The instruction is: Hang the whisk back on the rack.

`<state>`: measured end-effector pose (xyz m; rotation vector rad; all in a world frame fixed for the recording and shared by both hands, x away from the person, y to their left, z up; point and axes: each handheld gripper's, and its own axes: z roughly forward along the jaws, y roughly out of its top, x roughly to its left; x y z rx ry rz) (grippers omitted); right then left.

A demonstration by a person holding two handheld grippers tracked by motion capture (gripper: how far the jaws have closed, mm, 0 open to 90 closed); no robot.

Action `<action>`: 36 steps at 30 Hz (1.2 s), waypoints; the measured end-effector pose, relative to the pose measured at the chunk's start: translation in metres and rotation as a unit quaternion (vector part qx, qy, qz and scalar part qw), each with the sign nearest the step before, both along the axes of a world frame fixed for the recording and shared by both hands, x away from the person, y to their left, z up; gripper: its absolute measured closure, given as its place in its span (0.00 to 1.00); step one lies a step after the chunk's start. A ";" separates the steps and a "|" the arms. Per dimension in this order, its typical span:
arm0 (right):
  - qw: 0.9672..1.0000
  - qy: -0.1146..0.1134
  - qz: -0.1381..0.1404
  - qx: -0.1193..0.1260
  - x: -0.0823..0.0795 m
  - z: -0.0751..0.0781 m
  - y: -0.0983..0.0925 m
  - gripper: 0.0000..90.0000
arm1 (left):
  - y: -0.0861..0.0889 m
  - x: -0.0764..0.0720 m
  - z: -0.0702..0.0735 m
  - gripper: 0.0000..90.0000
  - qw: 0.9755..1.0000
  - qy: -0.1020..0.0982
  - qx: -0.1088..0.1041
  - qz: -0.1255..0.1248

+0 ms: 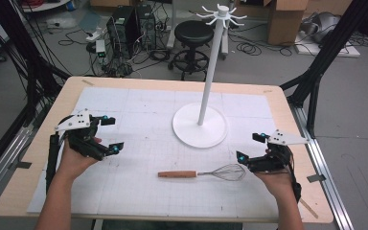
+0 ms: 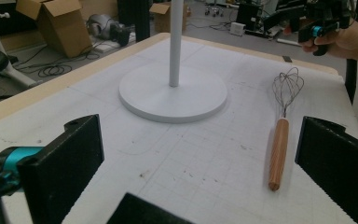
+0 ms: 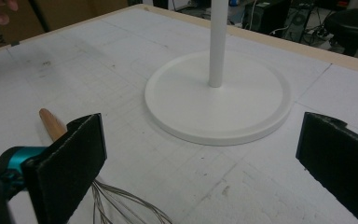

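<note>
A whisk (image 1: pixel 203 173) with a wooden handle lies flat on the white gridded mat of the bench (image 1: pixel 38 191), near the front edge, its handle pointing left and its wire head pointing right. Behind it, near the middle of the bench, stands a white hanging stand (image 1: pixel 202 125) with a round base, a tall pole and hooks at the top. The left gripper (image 1: pixel 112 135) hovers over the left side of the bench, well apart from the whisk, its fingers wide with nothing between them. The right gripper (image 1: pixel 250 146) sits just beside the wire head of the whisk, its fingers also wide and holding nothing.
</note>
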<state>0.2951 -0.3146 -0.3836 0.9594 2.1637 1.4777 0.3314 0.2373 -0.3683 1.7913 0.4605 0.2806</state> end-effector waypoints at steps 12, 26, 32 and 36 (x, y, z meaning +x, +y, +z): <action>1.000 -0.005 0.018 -0.009 -0.001 0.006 0.010 0.01 | -0.005 -0.002 0.001 0.02 1.000 -0.003 0.011 -0.001; 0.995 -0.001 0.091 -0.037 0.002 0.019 0.048 0.01 | -0.003 0.000 -0.002 0.02 1.000 0.008 0.020 0.001; 0.990 0.019 0.124 -0.068 0.009 0.018 0.071 0.01 | -0.002 -0.001 -0.001 0.02 1.000 0.005 0.017 0.002; 0.986 0.026 0.142 -0.086 0.014 0.019 0.084 0.01 | -0.002 0.000 -0.001 0.02 1.000 0.006 0.014 0.002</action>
